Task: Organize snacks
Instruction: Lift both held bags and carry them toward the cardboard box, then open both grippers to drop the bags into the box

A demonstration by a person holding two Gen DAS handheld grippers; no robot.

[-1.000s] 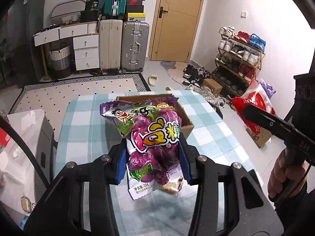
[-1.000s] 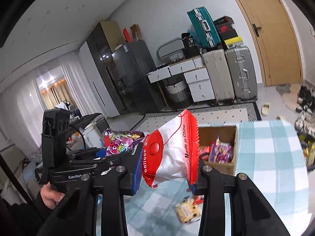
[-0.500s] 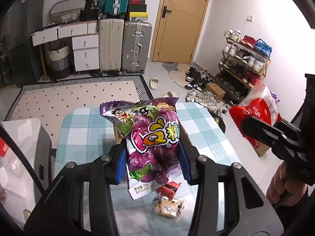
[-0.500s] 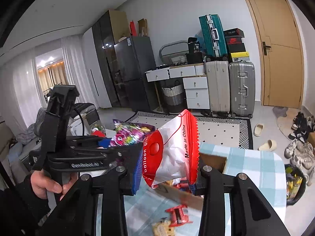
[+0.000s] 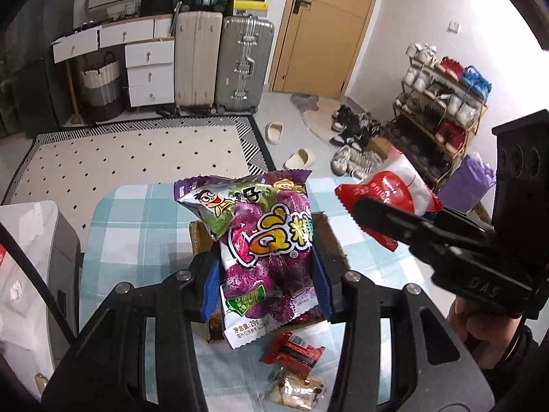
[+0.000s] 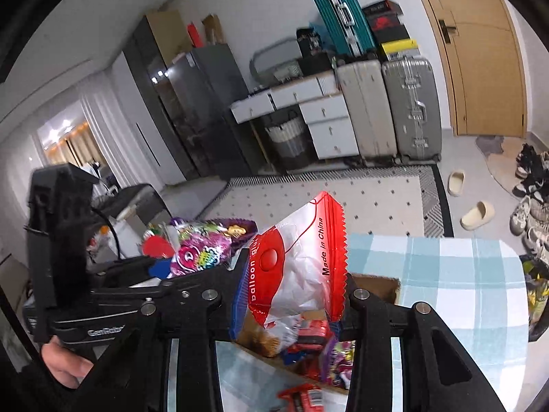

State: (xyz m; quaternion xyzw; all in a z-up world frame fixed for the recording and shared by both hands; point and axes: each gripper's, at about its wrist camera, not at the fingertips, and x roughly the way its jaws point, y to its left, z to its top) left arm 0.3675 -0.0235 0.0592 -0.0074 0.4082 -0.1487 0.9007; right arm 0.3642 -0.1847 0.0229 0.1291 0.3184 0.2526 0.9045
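Left gripper: clenched on purple snack bag, long axis upright, above cardboard box.
Right gripper: clenched on red-white packet, upright, above the box, mid-table.

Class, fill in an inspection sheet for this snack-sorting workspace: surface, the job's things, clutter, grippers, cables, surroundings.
Surface: table with checked cloth.
Job's things: cardboard box holding snacks; purple bag and red-and-white bag held above it; red packet and biscuit packet lying on the cloth.
Clutter: nothing seen.
Grippers: left gripper shut on purple bag; right gripper shut on red-and-white bag.
Cables: black cable beside left gripper.
Surroundings: suitcases, door, shoe rack, rug.
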